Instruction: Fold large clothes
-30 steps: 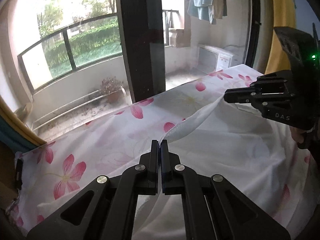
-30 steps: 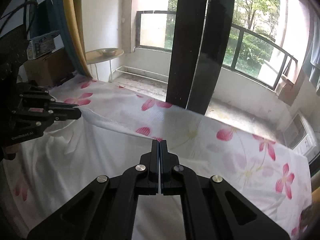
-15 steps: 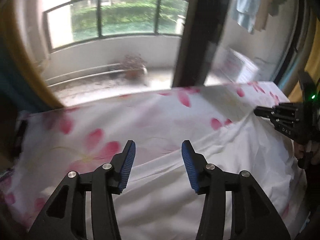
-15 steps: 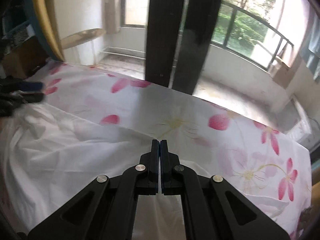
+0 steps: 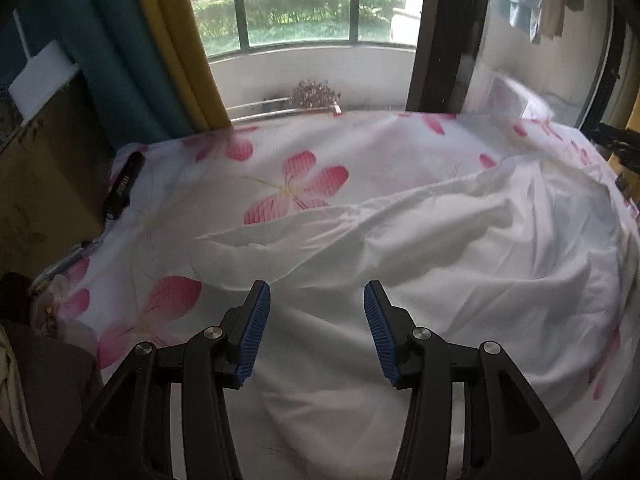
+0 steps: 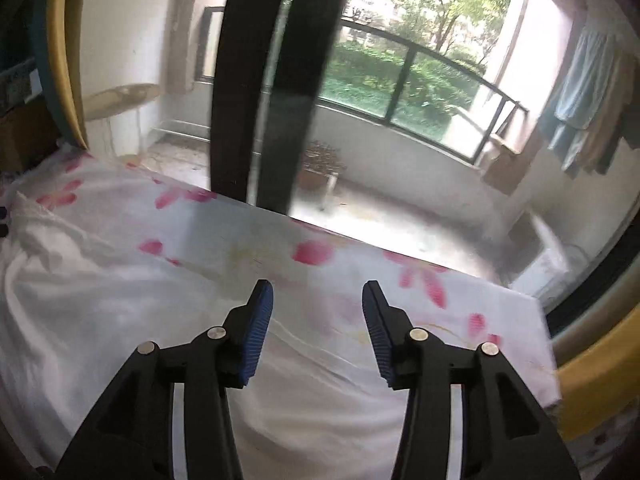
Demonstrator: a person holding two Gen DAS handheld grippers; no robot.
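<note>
A large white cloth lies rumpled on a bed covered by a white sheet with pink flowers. In the left wrist view my left gripper hangs open just above the cloth's left part, its blue pads bare. The right wrist view shows the same cloth spread to the left and the flowered sheet ahead. My right gripper hovers over the cloth's right edge; its jaws are opening and nothing is between them.
A black tube-shaped object lies at the bed's left edge beside a brown cardboard box. Yellow and blue curtains hang at the left. A dark window post stands behind the bed, with a balcony and hanging laundry beyond.
Both grippers were shut on the cloth's lifted edge. The left one opened first, then the right; the cloth now lies on the bed. Both hands have swung apart, left to the left, right to the right.
</note>
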